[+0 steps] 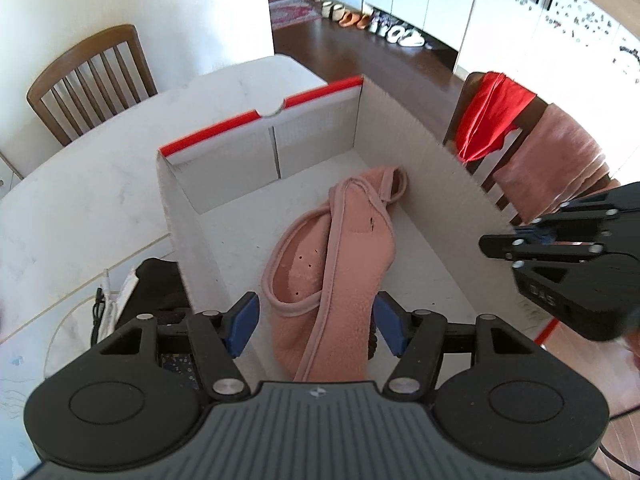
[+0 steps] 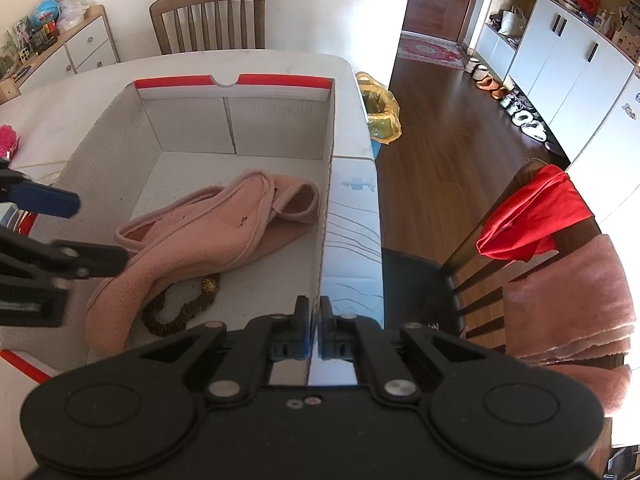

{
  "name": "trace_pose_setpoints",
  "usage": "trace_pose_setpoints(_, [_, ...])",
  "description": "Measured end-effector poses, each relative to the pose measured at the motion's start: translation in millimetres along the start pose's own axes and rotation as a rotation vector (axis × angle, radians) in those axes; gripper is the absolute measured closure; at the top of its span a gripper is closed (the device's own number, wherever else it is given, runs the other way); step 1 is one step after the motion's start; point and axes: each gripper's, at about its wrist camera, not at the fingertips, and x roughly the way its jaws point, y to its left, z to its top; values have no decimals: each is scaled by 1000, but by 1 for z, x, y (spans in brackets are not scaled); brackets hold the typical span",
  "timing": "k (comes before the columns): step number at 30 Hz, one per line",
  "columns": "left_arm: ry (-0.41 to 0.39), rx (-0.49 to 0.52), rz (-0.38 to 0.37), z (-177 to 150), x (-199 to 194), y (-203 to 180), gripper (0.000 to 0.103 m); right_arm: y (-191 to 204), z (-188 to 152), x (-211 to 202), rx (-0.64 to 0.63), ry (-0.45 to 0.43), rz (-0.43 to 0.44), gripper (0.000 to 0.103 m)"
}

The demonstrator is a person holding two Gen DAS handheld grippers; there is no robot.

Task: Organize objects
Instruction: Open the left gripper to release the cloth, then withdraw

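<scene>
The right gripper [image 2: 315, 334] is clamped on the box's right wall [image 2: 326, 216]; the left gripper [image 1: 316, 326] hangs spread above 2 pink slippers [image 1: 336, 256] lying inside the white box [image 1: 224, 148]. A tug on that thin wall could tip the box.

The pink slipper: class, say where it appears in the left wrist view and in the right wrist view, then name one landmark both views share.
Left wrist view: the pink slipper lies centre frame, inside the white box, between the open fingers.
Right wrist view: the pink slipper lies left of centre, in the same white box.
Shared landmark: the box's red-edged far wall.
</scene>
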Motion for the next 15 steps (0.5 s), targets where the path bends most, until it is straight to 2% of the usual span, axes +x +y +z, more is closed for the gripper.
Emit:
trace_pose_setpoints(3, [-23,-14,-15,-3,-15,9,40,0,0,-1,6,3,5,100])
trace_pose_setpoints(7, [-64,-51,-36,-8,-39,29,35,1,-2,-2,13,6,5,100])
trace_pose_setpoints(15, [-113,-119,8,-23,-74,83,22,7,-2,-5,24,17,-5,100])
